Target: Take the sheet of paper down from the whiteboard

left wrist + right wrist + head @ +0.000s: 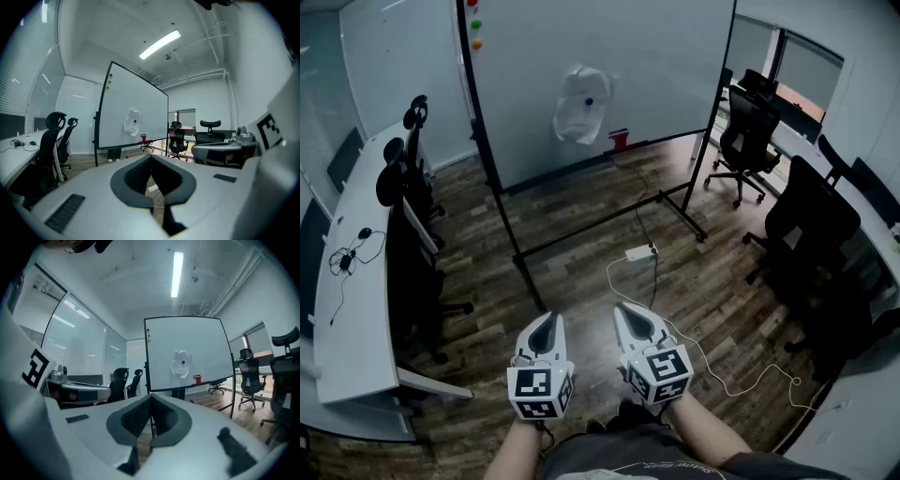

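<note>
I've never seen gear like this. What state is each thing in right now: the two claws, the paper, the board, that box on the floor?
Left claw: shut, nothing in it.
Right claw: shut, nothing in it.
Sheet of paper: still up on the board, crumpled, pinned by a blue magnet.
Whiteboard: standing upright.
Power strip: lying on the floor, white cable running from it.

Dark wood-plank floor [581, 291] runs through the room; a long white worktop [356, 319] lines the left side, black cables [345, 255] lying on it, two black office chairs [405, 169] drawn up beside it; more black chairs [748, 131] stand at the right near a window [811, 66] — a white power strip [639, 252] lies on the floor between; overhead, a bright light strip [160, 43] on a pale ceiling; a glass partition with blinds [77, 350] closes one side.
</note>
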{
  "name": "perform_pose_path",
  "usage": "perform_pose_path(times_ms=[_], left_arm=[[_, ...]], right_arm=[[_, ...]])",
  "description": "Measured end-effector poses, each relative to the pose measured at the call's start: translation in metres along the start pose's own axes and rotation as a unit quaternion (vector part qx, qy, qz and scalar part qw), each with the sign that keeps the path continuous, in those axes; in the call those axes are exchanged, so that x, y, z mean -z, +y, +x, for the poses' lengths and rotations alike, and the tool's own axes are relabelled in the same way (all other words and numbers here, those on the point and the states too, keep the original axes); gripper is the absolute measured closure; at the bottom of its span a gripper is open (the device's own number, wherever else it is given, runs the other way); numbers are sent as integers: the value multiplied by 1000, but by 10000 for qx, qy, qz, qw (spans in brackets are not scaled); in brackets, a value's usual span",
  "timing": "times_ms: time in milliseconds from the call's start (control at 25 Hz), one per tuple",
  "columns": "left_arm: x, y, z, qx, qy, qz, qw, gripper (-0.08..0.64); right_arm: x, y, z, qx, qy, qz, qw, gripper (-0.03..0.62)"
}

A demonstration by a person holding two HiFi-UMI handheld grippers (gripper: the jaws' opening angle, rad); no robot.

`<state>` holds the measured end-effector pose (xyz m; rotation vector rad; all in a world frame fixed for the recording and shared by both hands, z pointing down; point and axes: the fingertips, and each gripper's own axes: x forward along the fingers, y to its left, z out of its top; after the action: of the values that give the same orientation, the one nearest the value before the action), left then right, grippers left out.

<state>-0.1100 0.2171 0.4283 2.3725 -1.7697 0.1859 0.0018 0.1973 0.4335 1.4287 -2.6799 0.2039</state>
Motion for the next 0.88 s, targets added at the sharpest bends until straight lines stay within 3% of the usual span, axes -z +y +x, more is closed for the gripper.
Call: perform_pose_path(times_ms=[360,600,880], left_arm=[[10,-10,2,14,132,-124,9998,546],[16,-15,0,121,131,-177,9997,546],[18,-5,2,158,130,-214,9996,546]], right_arm=[[6,-15,-11,143,81,93,9998,571],[10,-10,-19,37,-172,313,9994,569],[20,-16,-21,273,-113,281,9992,569]])
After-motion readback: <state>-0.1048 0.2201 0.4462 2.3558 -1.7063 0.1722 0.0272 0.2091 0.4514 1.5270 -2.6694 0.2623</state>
